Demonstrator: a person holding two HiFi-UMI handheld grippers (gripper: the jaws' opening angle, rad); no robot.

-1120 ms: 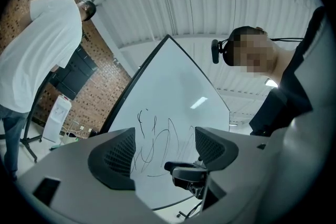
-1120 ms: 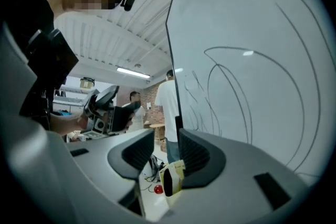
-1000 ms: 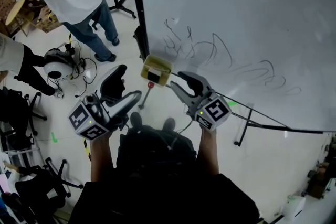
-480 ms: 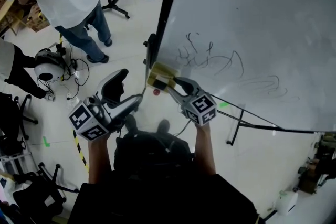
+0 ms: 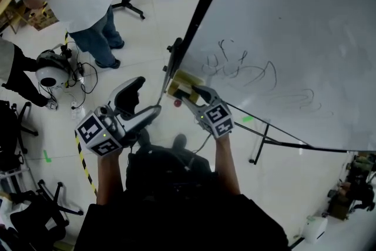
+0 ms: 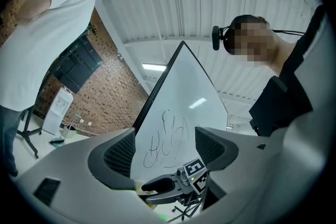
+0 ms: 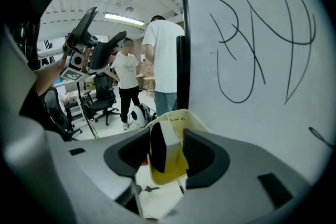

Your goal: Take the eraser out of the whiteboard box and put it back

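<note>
Eraser (image 7: 159, 140) | in whiteboard box (image 7: 181, 115), loose between right gripper (image 7: 167, 148) jaws, just opened | left gripper (image 6: 168, 152) apart, empty | back out straight, no snagging

The whiteboard (image 5: 305, 20) in front of me is smooth, glossy white and catches the ceiling lights, with a dark matt frame (image 5: 205, 3) along its edge. The box (image 7: 176, 117) looks like pale yellow plastic with a slight shine, and the eraser (image 7: 169, 139) has a smooth white plastic body and a matt black, felt-like face. The floor (image 5: 147, 26) below me is pale and polished.
</note>
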